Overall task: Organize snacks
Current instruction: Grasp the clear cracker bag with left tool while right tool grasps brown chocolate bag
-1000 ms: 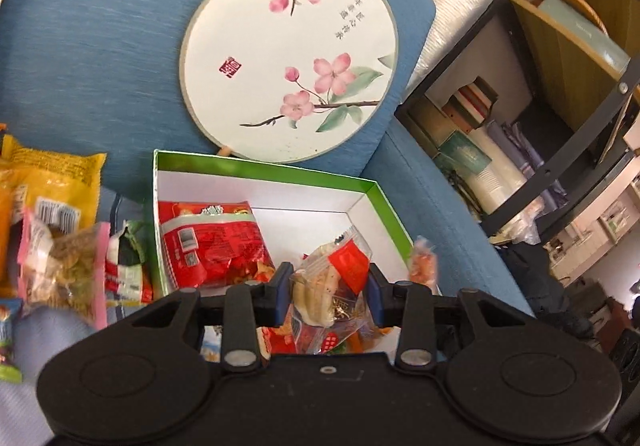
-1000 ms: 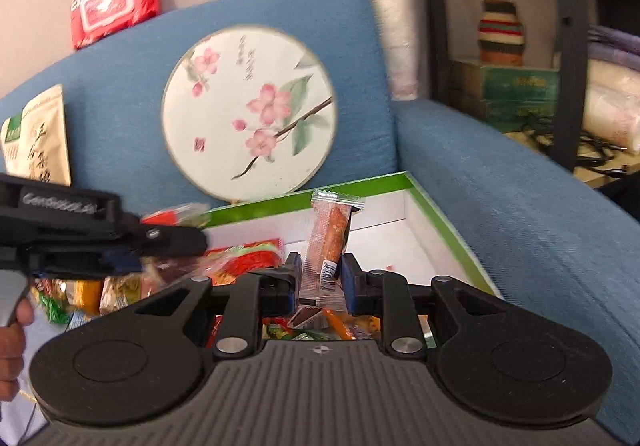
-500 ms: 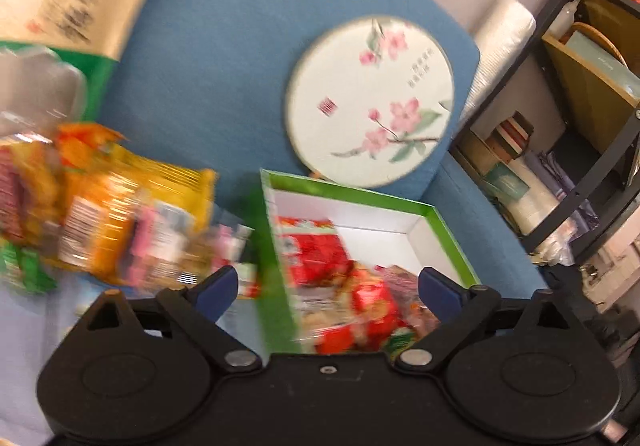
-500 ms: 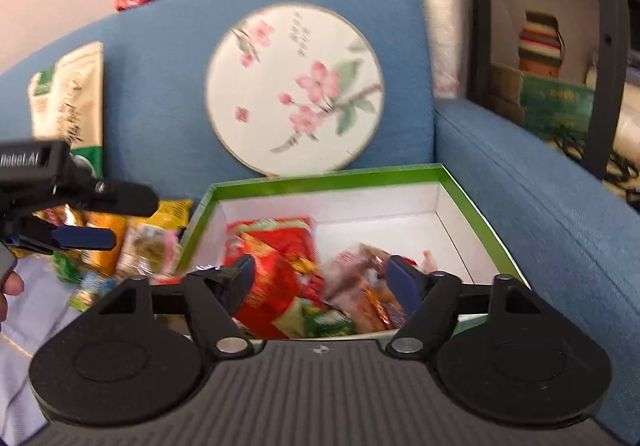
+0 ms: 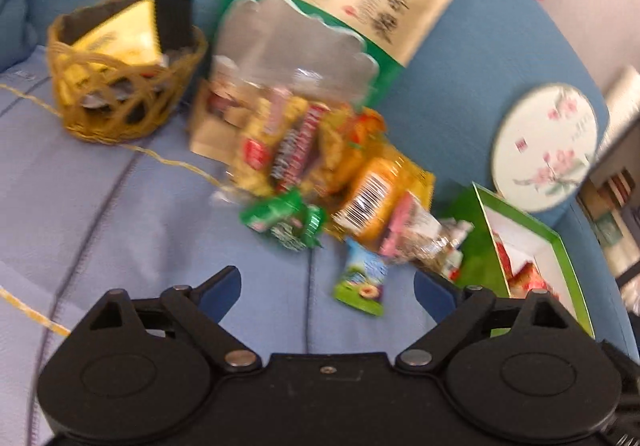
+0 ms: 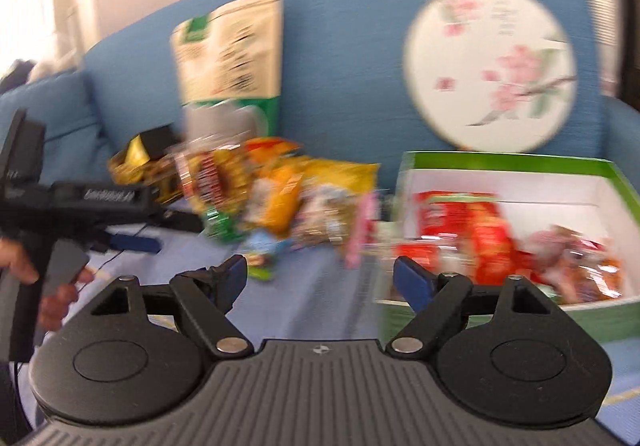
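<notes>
Left wrist view: woven basket (image 5: pixel 120 86) far left | loose snack pile (image 5: pixel 320 174) centre on blue cloth (image 5: pixel 120 226) | left gripper (image 5: pixel 327 286) spread wide, empty, near the pile | green box (image 5: pixel 560 246) right, holding red packets | Right wrist view: right gripper (image 6: pixel 320 278) spread, empty, between pile and box (image 6: pixel 600 310).

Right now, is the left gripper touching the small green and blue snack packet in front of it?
Apart. In the left wrist view, the left gripper is open, and the small snack packet lies on the cushion between the jaws, with clear gaps on both sides.
</notes>
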### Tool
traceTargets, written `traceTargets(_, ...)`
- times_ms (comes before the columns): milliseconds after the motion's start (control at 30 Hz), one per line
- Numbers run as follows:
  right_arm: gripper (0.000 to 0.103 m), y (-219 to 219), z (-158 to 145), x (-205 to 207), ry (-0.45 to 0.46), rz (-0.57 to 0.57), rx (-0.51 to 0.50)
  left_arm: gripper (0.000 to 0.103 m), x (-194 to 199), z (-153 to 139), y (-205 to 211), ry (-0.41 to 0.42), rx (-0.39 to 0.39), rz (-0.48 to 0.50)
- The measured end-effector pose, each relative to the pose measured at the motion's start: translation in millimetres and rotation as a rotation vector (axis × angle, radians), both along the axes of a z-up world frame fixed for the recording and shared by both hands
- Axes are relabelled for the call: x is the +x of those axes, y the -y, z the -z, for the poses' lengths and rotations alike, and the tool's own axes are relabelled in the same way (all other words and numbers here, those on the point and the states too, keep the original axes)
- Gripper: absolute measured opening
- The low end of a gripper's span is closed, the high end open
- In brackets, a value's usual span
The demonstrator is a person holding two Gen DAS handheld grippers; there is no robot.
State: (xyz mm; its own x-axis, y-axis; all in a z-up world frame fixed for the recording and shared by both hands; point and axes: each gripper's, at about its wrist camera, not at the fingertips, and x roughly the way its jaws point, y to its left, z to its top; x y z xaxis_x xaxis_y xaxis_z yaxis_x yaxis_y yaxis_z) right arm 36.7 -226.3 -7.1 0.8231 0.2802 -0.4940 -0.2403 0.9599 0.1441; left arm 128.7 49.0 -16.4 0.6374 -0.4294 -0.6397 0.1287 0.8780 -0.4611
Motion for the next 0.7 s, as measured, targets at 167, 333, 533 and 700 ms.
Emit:
traceTargets(167,0.103,-38.4,1.6,18.6,-0.017,-0.088,-0.009,0.103,12.7,-8.8,-13.0,0.034,-0.018,-0.029)
traceTargets(333,0.103,-58.6,2.1,31.3,-0.026,-0.128,0.001,0.103,45.0,-22.7,-15.0,0.107,0.026,-0.055)
traceTargets(533,0.103,-59.5,10.8,32.9,-0.07,-0.126,0.024,0.103,91.9,-29.3,-7.0,0.152,0.067,-0.086)
traceTargets(700,0.103,-51.2,18.7,28.8,-0.117,-0.09,0.053,0.025,98.7,-21.2,-3.8,0.098,0.076,0.003)
